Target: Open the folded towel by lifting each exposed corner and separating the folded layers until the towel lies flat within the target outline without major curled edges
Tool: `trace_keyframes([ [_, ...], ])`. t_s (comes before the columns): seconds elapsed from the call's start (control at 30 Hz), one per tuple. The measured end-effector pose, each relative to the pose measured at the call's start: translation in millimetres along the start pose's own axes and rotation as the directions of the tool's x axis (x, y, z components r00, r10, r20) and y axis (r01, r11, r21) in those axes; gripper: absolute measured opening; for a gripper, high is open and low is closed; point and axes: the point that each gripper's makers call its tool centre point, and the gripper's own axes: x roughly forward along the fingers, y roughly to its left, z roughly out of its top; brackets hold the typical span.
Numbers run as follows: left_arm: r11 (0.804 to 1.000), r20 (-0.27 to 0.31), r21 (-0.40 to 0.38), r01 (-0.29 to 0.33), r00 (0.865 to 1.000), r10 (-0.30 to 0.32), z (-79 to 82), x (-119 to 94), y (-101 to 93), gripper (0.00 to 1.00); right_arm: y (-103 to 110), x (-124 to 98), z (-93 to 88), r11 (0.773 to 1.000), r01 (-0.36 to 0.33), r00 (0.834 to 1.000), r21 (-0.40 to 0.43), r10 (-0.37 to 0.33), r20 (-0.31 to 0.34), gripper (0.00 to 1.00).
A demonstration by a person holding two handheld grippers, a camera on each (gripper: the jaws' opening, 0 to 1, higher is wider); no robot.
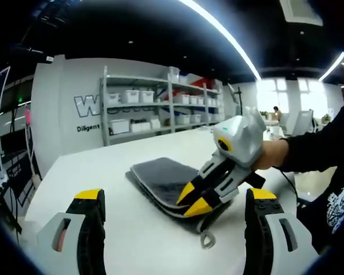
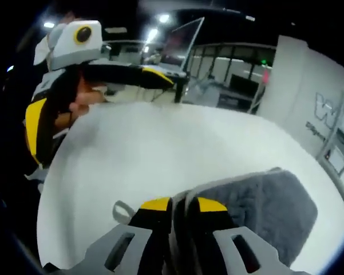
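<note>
A dark grey folded towel lies on the white table. My right gripper comes in from the right, its yellow tips shut on the towel's near corner. A grey hang loop trails from that corner. My left gripper hovers in front of the towel, open wide with nothing between its jaws. In the right gripper view, my right gripper pinches the towel edge between its tips, with the loop just to their left. The left gripper shows at upper left, held in a hand.
Metal shelves with white bins stand behind the table against a lettered white wall. A person's dark sleeve reaches in from the right. Bare table stretches beyond the towel to a curved far edge.
</note>
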Motion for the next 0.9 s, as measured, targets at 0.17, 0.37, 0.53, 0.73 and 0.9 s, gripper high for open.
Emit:
trace_keyframes([
  [0.17, 1.000, -0.001, -0.001, -0.003, 1.000, 0.003, 0.9, -0.2, 0.2, 1.00, -5.4, -9.7, 7.0, 1.000, 0.018, 0.999, -0.004, -0.018, 0.027, 0.14],
  [0.37, 0.993, -0.001, -0.051, -0.109, 0.994, 0.109, 3.8, -0.7, 19.2, 1.00, -25.7, -19.8, 27.0, 0.989, 0.131, 0.984, -0.067, -0.122, 0.127, 0.99],
  [0.53, 0.985, 0.029, -0.071, -0.159, 0.986, 0.162, 12.9, -4.2, 28.5, 1.00, -53.4, -52.6, 51.5, 0.965, 0.254, 0.945, -0.066, -0.233, 0.227, 1.00],
  [0.73, 0.988, 0.045, -0.083, -0.127, 0.990, 0.131, 22.7, -2.9, 19.2, 1.00, -75.8, -94.7, 71.1, 0.954, 0.299, 0.917, -0.015, -0.283, 0.282, 1.00],
  [0.9, 0.990, 0.058, -0.095, -0.103, 0.992, 0.109, 33.9, -2.2, 11.6, 1.00, -87.1, -132.9, 84.9, 0.943, 0.331, 0.882, 0.036, -0.323, 0.344, 1.00],
])
